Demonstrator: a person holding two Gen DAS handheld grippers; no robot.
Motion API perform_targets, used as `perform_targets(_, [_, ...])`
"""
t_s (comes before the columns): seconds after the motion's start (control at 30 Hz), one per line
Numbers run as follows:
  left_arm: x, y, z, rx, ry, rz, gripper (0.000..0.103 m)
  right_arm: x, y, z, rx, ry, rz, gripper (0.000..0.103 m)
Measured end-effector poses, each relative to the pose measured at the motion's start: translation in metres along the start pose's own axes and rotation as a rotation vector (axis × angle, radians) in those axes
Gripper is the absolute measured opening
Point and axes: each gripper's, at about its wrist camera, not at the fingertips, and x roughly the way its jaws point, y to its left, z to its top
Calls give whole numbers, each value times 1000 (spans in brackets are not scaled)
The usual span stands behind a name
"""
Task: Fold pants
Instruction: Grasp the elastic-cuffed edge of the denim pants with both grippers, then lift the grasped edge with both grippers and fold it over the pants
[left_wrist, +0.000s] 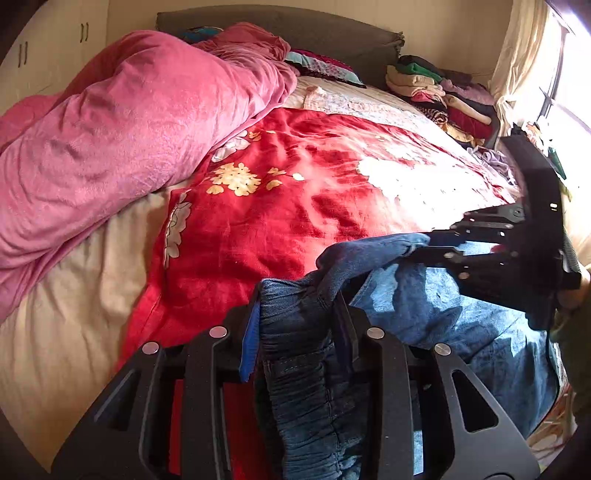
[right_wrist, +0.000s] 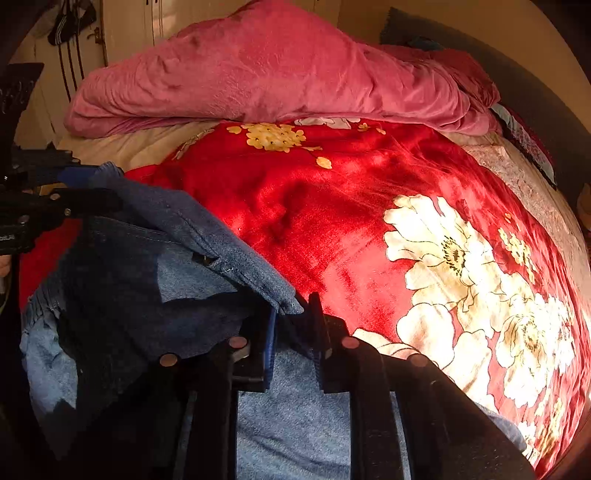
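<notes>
Blue denim pants lie at the near edge of the bed on a red flowered blanket. My left gripper is shut on the gathered waistband at one corner. My right gripper is shut on the other waistband corner. Each gripper shows in the other's view: the right one at the right edge, the left one at the left edge. The waistband stretches between them, lifted a little off the blanket. The pant legs hang toward me, partly hidden under the grippers.
A bulky pink duvet lies along the far left side of the bed. A pile of clothes sits by the dark headboard. A window with cream curtain is at the right. Cupboard doors stand behind the bed.
</notes>
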Motion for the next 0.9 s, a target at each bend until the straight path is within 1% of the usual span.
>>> perform_targets(0.1, [-6, 1, -3, -5, -14, -8, 26, -27, 0, -8, 58, -62, 12, 13])
perform_targets(0.27, [-22, -5, -9, 12, -47, -32, 27, -74, 15, -25, 93, -154, 32, 11])
perform_targets(0.4, [-43, -11, -15, 16, -78, -64, 27, -105, 34, -44, 103, -205, 41, 11])
perform_targets(0.5, [-54, -16, -22, 18, -90, -80, 28, -123, 49, -60, 127, -234, 65, 11])
perform_targets(0.6, [-67, -20, -37, 14, -92, -90, 28, -135, 69, -77, 129, -242, 98, 11])
perform_targets(0.73, [-80, -21, -59, 0, -83, -104, 29, -144, 97, -97, 120, -222, 132, 11])
perform_targets(0.8, [-85, -23, -72, 11, -72, -92, 30, -144, 110, -107, 122, -198, 166, 11])
perform_targets(0.9, [-87, -20, -92, 0, -38, -107, 31, -145, 129, -119, 84, -165, 164, 11])
